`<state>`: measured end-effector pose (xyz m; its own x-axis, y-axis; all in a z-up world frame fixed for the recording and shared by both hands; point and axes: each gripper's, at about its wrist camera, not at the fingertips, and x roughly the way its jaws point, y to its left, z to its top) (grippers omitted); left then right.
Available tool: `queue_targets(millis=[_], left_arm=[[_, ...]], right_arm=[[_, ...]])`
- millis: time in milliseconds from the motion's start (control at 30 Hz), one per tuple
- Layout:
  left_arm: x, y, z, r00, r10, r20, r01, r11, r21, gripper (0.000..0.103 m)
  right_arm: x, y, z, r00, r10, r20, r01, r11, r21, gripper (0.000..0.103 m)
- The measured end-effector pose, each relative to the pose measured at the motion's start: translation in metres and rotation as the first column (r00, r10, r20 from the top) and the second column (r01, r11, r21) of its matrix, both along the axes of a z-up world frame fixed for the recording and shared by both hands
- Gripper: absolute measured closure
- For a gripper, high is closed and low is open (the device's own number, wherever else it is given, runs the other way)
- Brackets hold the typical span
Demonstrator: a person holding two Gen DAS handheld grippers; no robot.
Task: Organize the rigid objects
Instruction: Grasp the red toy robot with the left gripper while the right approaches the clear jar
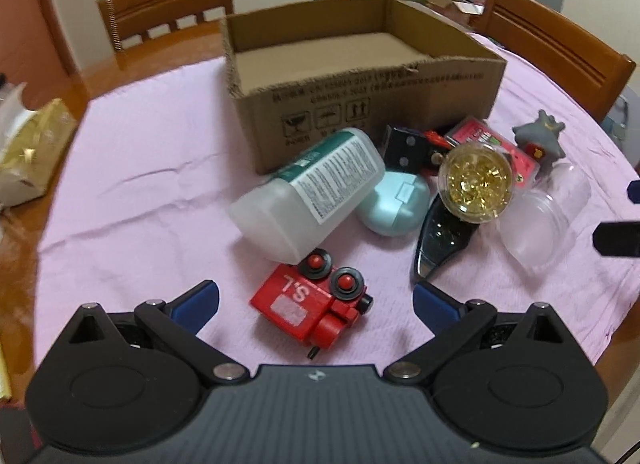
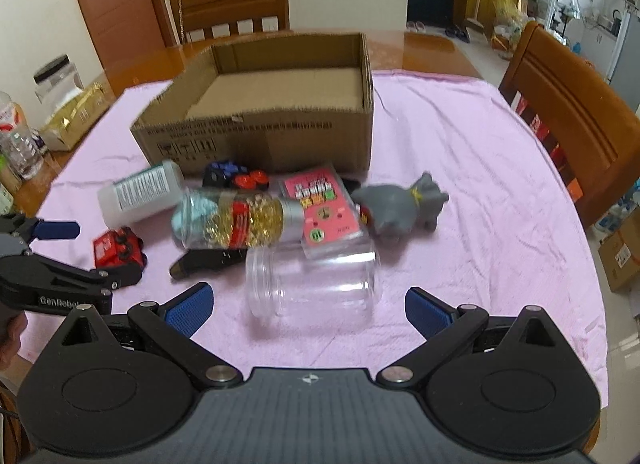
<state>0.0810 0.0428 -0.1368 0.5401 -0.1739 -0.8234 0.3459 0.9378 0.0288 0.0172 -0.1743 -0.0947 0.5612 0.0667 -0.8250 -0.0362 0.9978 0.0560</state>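
Observation:
An open cardboard box stands on the pink cloth behind a pile of objects. In the left wrist view, my open, empty left gripper straddles a red toy train. Beyond lie a white bottle, a teal case, a jar of gold bits, a black fob, a pink card box and a grey toy. My open, empty right gripper is just before a clear empty jar lying on its side.
The pink cloth covers a round wooden table. Wooden chairs stand behind and at the right. Gold packaging and bottles sit at the left table edge. The left gripper shows in the right wrist view.

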Motion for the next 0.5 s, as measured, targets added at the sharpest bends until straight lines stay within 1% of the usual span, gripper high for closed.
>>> queue_targets(millis=[200,267,333,433,500], left_arm=[[0.009,-0.01,-0.005,0.992,-0.126,-0.028,0.126,0.992,0.0,0.001],[0.01,-0.013,-0.008,0.986,-0.157,-0.054,0.157,0.988,0.006,0.001],[0.008,-0.013,-0.009,0.982,-0.172,-0.075,0.172,0.985,-0.004,0.001],[0.0,-0.014,-0.006,0.974,-0.202,-0.105,0.199,0.979,-0.039,0.001],[-0.005,-0.016,-0.005,0.971,-0.216,-0.104,0.213,0.976,-0.039,0.001]], right_arm=[[0.002,-0.001,-0.011,0.999,-0.03,-0.04,0.03,1.0,-0.004,0.0],[0.003,-0.001,-0.014,0.998,-0.038,-0.046,0.037,0.999,-0.011,0.0],[0.003,-0.002,-0.016,0.998,-0.041,-0.052,0.04,0.999,-0.019,0.0],[0.003,-0.005,-0.018,0.997,-0.045,-0.063,0.044,0.999,-0.021,0.0],[0.003,-0.006,-0.022,0.997,-0.043,-0.069,0.041,0.999,-0.032,0.0]])
